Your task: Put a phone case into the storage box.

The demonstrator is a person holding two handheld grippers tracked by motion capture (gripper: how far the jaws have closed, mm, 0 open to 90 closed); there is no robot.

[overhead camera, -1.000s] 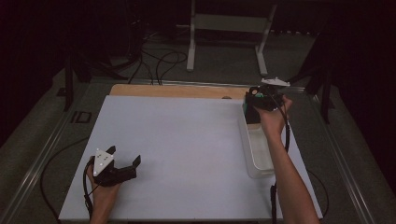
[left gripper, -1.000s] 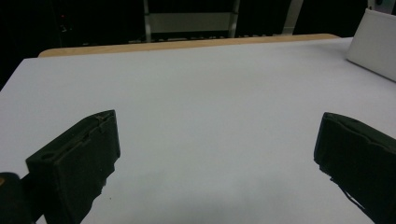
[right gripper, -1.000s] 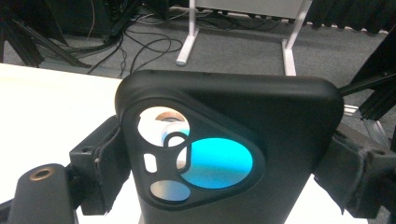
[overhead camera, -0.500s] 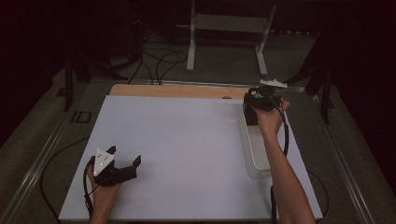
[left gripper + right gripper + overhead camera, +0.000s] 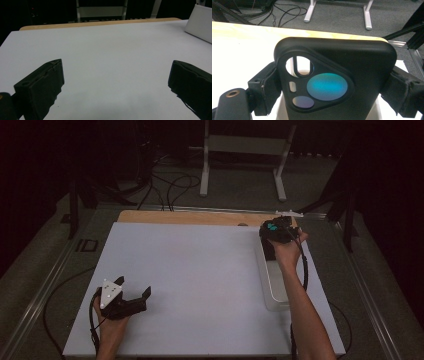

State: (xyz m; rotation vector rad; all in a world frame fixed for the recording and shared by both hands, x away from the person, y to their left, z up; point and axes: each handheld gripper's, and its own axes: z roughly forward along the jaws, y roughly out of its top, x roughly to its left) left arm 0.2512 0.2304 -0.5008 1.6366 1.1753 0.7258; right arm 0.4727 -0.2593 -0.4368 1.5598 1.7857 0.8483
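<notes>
Dark floor with loose cables and a white metal stand (image 5: 245, 150) lies beyond the far edge of the table (image 5: 200, 270), whose white top is bare apart from a clear plastic tray (image 5: 272, 287) along its right side. The right gripper (image 5: 276, 231) is held above the far end of that tray, and its jaws are clenched on the two long edges of a black phone case (image 5: 337, 80); in the right gripper view the case stands upright between the pads, its back showing a rounded three-cornered camera opening with a teal disc in it. The case is off the table, lifted over the tray, not touching it as far as can be told. The left gripper (image 5: 131, 301) rests near the front left corner, released, jaws spread wide over empty table surface in the left gripper view.

By my reading, the step in hand is carrying the case, either out of the tray or into it; the frames do not settle which. The next move calls for a steady hold, since only the thin edges are pinched, and a clear landing spot before the jaws let go.
</notes>
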